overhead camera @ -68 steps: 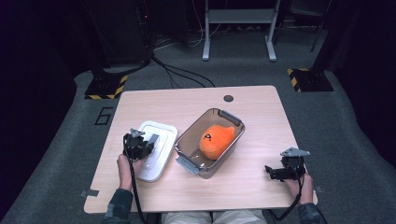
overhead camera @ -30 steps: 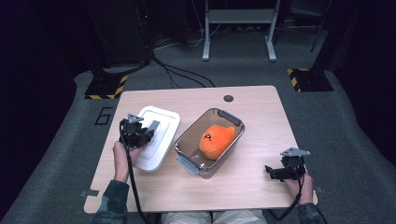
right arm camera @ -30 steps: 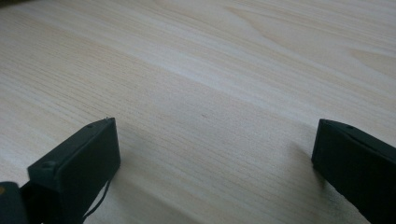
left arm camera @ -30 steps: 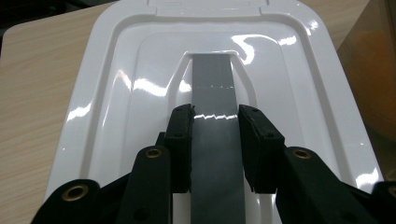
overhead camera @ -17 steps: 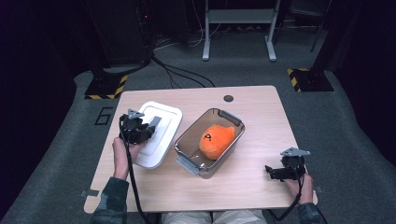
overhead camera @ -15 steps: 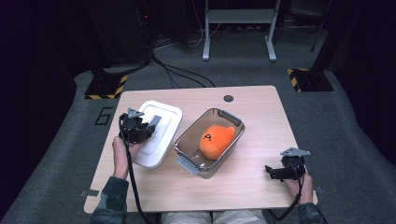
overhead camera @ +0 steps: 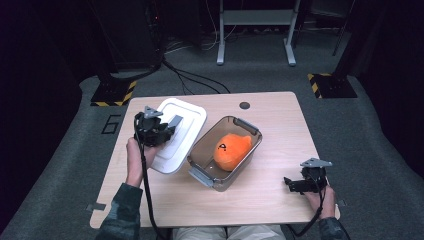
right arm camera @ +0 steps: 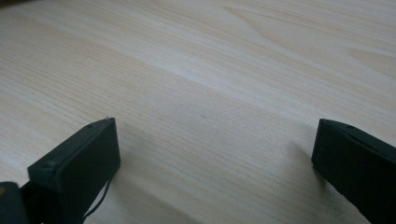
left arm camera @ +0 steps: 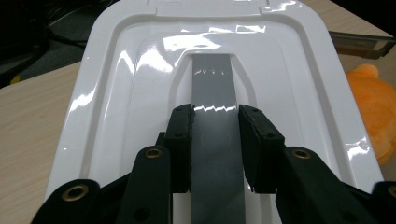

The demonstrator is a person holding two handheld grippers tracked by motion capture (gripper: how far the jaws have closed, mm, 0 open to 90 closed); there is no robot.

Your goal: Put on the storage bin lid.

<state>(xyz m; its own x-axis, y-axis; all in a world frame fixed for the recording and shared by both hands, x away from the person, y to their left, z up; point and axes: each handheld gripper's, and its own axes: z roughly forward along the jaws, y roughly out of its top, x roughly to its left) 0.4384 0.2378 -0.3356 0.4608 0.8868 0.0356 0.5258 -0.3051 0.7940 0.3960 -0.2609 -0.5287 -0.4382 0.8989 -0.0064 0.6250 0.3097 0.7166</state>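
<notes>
My left gripper (overhead camera: 165, 131) (left arm camera: 215, 119) is shut on the grey handle strip (left arm camera: 212, 88) of a white container lid (overhead camera: 181, 131) (left arm camera: 140, 70). The lid hangs tilted above the table's left half, just left of a clear plastic box (overhead camera: 202, 173). Inside that box lies an orange plush toy (overhead camera: 232, 149) (left arm camera: 373, 112). At the table's front right, my right gripper (overhead camera: 292, 184) (right arm camera: 215, 140) rests low over bare wood, open, with nothing between its jaws.
The wooden table (overhead camera: 270, 200) has a small dark grommet (overhead camera: 244, 105) near its far edge. Beyond it, on the grey carpet, stand dark equipment bases with yellow-black striped edges (overhead camera: 112, 92), cables and a metal stand (overhead camera: 255, 30).
My left gripper has lifted the white lid off the table and carried it up and away from me, tilting it. The right gripper has stayed where it was.
</notes>
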